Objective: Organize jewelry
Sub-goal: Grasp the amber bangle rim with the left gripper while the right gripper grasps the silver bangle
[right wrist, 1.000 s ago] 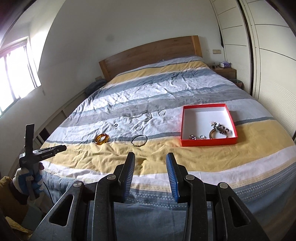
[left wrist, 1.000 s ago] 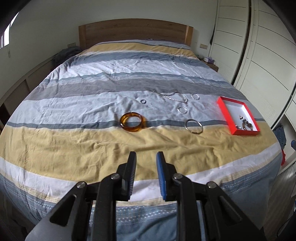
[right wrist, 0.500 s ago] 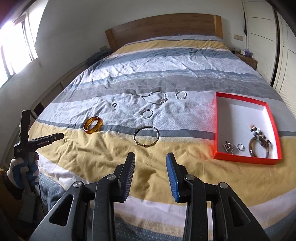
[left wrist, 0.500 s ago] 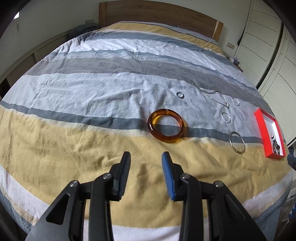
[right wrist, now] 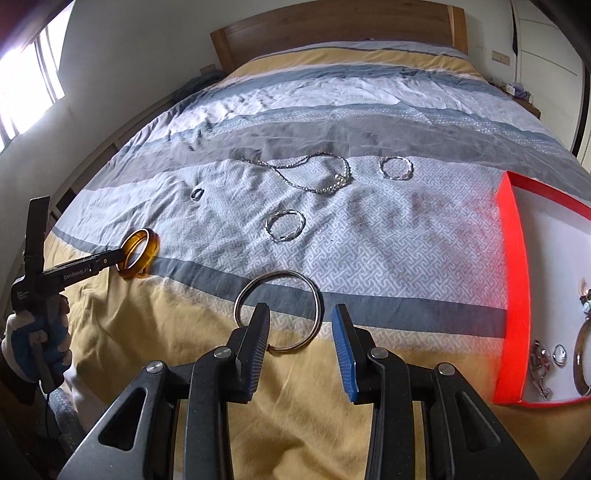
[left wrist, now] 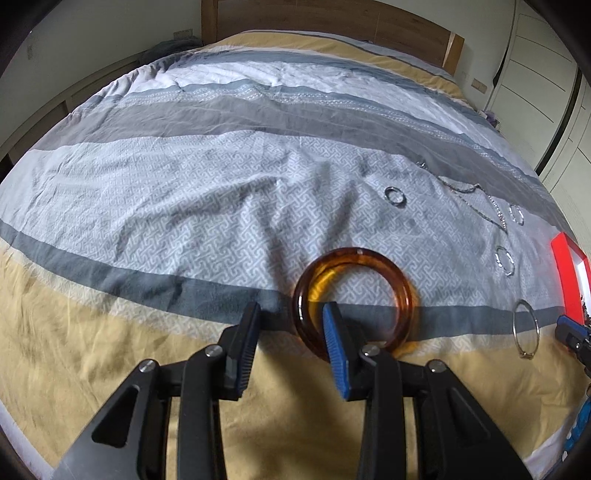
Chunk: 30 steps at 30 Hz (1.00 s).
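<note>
Striped bed [right wrist: 369,122]: red box [right wrist: 511,258] holds a few pieces; necklace [right wrist: 314,177], rings, bangles unsorted. Left gripper [left wrist: 291,325], jaws open, straddles amber bangle [left wrist: 354,295] rim. Right gripper [right wrist: 301,330], jaws open, empty, over steel bangle [right wrist: 279,310].

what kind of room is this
Almost certainly a bedroom: a large bed with a striped duvet fills the view, a wooden headboard stands at its far end, and white wardrobe doors line the side wall.
</note>
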Available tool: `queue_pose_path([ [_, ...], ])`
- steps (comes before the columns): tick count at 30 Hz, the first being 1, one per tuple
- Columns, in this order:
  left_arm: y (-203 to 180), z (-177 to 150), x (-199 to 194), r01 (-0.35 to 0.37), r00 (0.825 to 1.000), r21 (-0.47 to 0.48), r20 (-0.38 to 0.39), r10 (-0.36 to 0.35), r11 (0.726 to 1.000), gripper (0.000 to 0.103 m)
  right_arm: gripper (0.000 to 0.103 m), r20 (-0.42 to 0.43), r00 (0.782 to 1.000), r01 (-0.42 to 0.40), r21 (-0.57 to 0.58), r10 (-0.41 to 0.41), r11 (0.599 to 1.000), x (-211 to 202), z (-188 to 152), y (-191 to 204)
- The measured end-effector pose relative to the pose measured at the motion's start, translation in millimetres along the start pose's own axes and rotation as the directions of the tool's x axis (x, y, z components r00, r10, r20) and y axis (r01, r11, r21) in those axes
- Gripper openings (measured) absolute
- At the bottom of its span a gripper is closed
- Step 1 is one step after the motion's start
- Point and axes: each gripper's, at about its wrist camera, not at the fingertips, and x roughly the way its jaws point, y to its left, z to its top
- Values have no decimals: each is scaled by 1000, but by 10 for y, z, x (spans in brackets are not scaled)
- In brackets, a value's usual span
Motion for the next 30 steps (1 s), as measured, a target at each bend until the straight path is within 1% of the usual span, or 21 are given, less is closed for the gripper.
queue_pose_path([
  [2,-5,-9,83,-1,1000,7,-9,1,1000,37,35,-14,1000,1,-7,-1,1000,103,-7,-25],
  [5,-87,-7,181,-15,1000,50,-13,16,999,43,35,-39,999,13,-29,-14,999,269,-27,-46],
  [7,-128,9,244,-26,999,74,-16,28,997,43,35,-49,999,15,-39,-17,999,377,-40,-60],
  [11,-174,52,338,-31,999,91,-11,32,995,44,35,-36,999,26,-78,-29,997,522,-14,-40],
  [17,-257,26,387,-70,997,107,35,67,992,44,35,-6,998,62,-126,-63,990,674,19,2],
  [23,-293,11,387,-92,994,102,68,85,990,44,33,24,996,93,-150,-90,984,702,1,28],
  [24,-293,10,382,-91,994,101,71,84,991,44,31,27,995,97,-151,-94,984,701,1,30],
  [27,-280,-4,353,-80,994,95,83,72,992,42,13,45,992,121,-138,-116,983,675,7,18],
  [28,-272,-16,341,-76,994,95,87,68,993,40,9,48,992,124,-131,-118,984,671,15,8],
  [30,-282,-27,325,-72,993,99,98,63,992,37,8,53,990,133,-131,-127,982,663,20,8],
])
